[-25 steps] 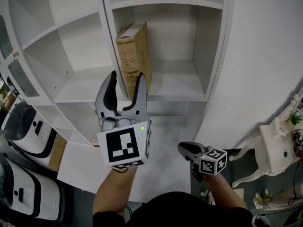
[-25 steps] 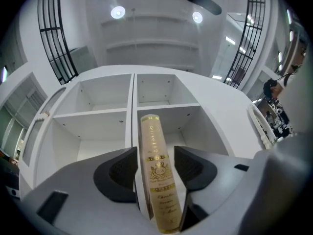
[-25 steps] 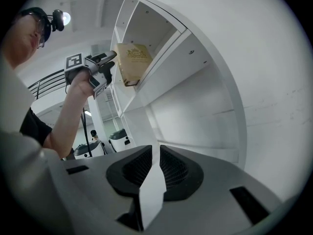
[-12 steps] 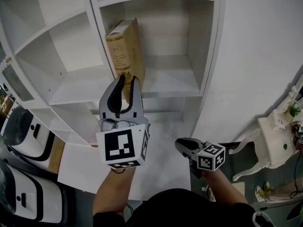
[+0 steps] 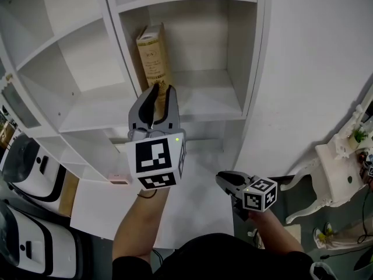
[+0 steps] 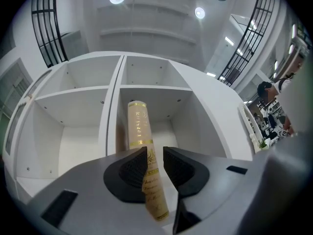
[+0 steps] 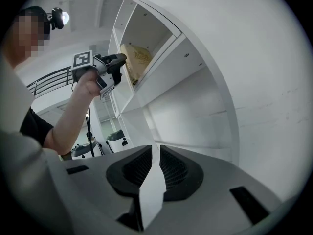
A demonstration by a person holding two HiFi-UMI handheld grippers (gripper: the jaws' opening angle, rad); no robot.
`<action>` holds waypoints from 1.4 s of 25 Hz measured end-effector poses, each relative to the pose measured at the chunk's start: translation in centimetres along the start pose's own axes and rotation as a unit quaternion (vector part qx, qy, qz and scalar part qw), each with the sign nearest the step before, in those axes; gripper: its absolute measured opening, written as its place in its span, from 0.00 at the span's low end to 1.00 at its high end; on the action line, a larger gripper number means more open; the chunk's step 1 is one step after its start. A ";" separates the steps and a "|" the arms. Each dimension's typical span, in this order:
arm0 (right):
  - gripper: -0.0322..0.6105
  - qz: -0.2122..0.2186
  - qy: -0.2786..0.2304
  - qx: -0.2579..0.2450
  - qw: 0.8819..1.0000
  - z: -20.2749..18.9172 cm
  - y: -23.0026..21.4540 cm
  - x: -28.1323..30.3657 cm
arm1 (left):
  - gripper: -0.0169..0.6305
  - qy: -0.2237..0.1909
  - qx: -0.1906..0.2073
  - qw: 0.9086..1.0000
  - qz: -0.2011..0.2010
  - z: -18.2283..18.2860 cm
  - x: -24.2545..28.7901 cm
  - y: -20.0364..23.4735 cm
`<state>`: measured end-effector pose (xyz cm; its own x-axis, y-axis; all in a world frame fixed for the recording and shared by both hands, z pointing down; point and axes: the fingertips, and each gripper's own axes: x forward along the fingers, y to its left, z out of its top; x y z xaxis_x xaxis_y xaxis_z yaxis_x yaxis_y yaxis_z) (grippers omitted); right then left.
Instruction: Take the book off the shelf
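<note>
A tan book (image 5: 152, 57) with gold print stands upright at the left side of a compartment of the white shelf (image 5: 210, 107). My left gripper (image 5: 162, 89) reaches up to it and is shut on the lower part of its spine. In the left gripper view the black pads (image 6: 132, 168) press on the book (image 6: 142, 126) from both sides. My right gripper (image 5: 223, 179) hangs low to the right, away from the shelf, shut and holding nothing. The right gripper view shows its jaws (image 7: 153, 151) together, with the left gripper (image 7: 115, 62) at the book (image 7: 139, 58) higher up.
The neighbouring shelf compartments (image 5: 76, 51) hold nothing. A white side panel (image 5: 303, 69) rises right of the shelf. White rounded machines (image 5: 26, 156) stand at the lower left. An ornate white piece of furniture (image 5: 341, 174) stands at the right.
My left gripper's jaws went from wide open to closed on the book's spine. The book has turned from leaning to upright. The right gripper has barely moved.
</note>
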<state>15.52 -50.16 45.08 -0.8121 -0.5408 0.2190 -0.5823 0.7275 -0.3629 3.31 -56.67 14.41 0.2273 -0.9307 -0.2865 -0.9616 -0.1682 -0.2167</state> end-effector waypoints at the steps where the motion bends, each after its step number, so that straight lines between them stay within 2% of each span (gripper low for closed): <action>1: 0.15 -0.001 0.000 0.001 1.000 0.0 0.0 -0.1 | 0.17 0.002 0.002 1.000 -0.001 0.0 0.3 -0.1; 9: 0.15 -0.002 0.006 0.004 1.000 -0.8 0.9 0.2 | 0.17 0.012 0.002 1.000 0.006 -0.3 1.1 0.9; 12: 0.15 -0.004 0.010 0.006 1.000 -1.2 1.2 0.2 | 0.17 0.002 -0.002 1.000 0.004 0.2 0.3 1.2; 17: 0.15 -0.011 0.015 0.007 1.000 -1.6 1.8 0.7 | 0.17 -0.032 0.018 0.999 -0.027 1.2 -2.7 0.3; 21: 0.15 -0.016 0.021 0.007 1.000 -2.2 2.6 1.5 | 0.15 -0.033 0.018 0.998 -0.056 0.4 -5.4 0.6; 27: 0.09 -0.037 0.002 -0.007 0.999 -2.5 4.4 4.1 | 0.12 0.021 -0.009 0.996 -0.090 -4.0 -9.0 2.9; 35: 0.07 -0.052 -0.041 -0.066 0.996 -1.1 9.1 7.8 | 0.09 0.086 -0.038 0.984 -0.151 -12.0 -13.2 5.9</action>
<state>3.83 -47.23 44.51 -0.7442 -0.6451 0.1731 -0.6677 0.7118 -0.2180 -7.23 -49.29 28.15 0.4818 -0.8745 -0.0561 -0.8643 -0.4638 -0.1946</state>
